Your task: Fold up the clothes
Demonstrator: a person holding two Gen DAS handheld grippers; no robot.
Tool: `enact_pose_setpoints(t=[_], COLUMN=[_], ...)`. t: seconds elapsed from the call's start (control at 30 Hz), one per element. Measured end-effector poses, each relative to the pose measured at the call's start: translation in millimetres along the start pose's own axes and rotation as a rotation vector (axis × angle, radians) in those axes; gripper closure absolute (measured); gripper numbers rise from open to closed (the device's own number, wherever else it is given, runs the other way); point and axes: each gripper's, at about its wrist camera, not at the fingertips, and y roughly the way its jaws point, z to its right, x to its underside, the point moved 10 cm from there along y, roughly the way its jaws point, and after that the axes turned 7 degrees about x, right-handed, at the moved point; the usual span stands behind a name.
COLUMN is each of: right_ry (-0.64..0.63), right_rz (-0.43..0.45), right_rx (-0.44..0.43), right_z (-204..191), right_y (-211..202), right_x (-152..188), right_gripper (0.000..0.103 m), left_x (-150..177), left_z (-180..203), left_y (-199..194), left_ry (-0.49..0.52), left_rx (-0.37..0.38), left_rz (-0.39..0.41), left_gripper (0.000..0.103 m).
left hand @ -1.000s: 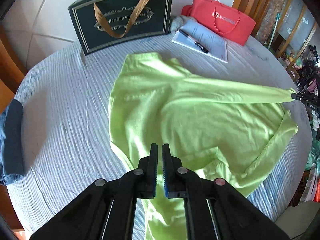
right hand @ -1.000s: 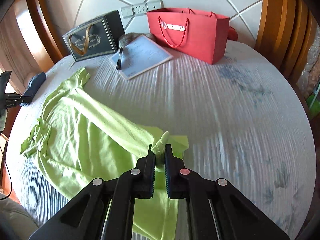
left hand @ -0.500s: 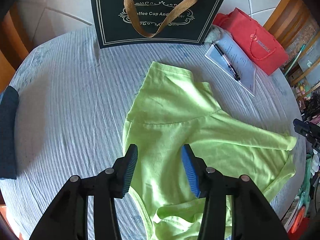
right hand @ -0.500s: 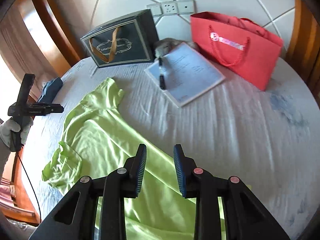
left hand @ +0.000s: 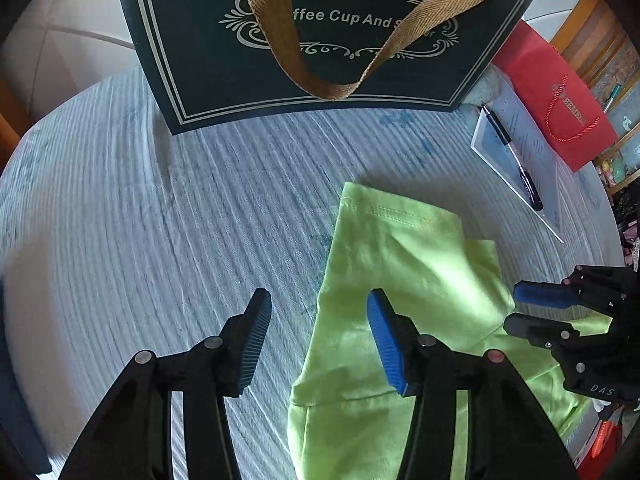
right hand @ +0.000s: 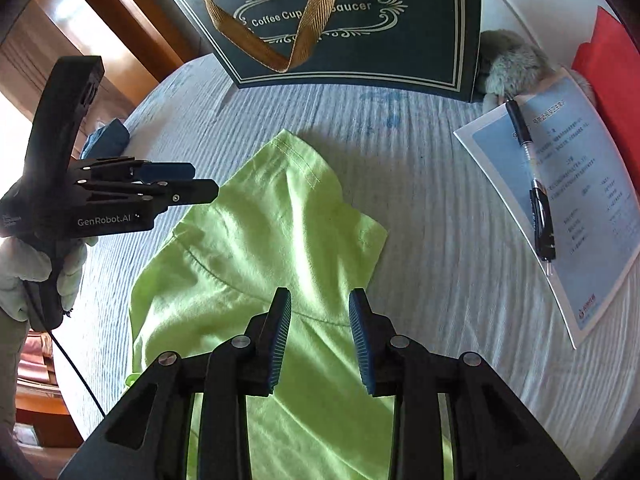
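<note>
A lime green shirt lies partly folded on the striped tablecloth, its hemmed end pointing at the dark gift bag. My left gripper is open above the shirt's left edge, one finger over the cloth and one over the shirt. My right gripper is open over the middle of the shirt, holding nothing. In the left wrist view the right gripper comes in from the right, jaws apart at the shirt's edge. In the right wrist view the left gripper sits at the left, held by a gloved hand.
A dark green gift bag stands at the back of the round table. To the right lie a sheet of paper with a pen, a grey furry object and a red bag. A dark blue cloth sits at the left edge.
Both grippers were shut on the shirt a second ago; they have opened, let it go, and moved forward toward the hemmed end near the dark bag.
</note>
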Motion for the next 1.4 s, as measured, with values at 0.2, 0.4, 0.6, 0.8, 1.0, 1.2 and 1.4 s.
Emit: enact_pose_setpoints(t=[0.2,0.4,0.6,0.8,1.0,1.2,1.4], right_ry=[-0.047,-0.063,-0.093,0.032,0.049,-0.003,-0.095], right_rz=[0.016,0.032,0.187,0.083,0.026,0.028,0.056], right_rx=[0.024,0.021,-0.052,-0.027,0.022,0.076,0.115], right_z=[-4,-6,-11,16,24,16,-1], right_y=[13,7,-68,-48,-12,8,16], right_x=[-3,-8,-9,1,3,-16,-21], right_gripper=[0.072,0.102,0.102,0.072,0.070,0.069,0.094], left_x=[2,3,20,31,35,29,31], left_z=[12,25,53,47,25,26,34], left_y=[12,0,-64,-66,-31,-10,0], left_ry=[0.062,0.099,0.182,0.157,0.081,0.063,0.079], left_rx=[-0.023,-0.050,-0.010,-0.037,-0.065,-0.025,-0.025], left_rz=[-0.012,-0.003,0.094,0.089,0.030,0.030,0.019], left_gripper=[0.052,0.103,0.103,0.103,0.069,0.059,0.101])
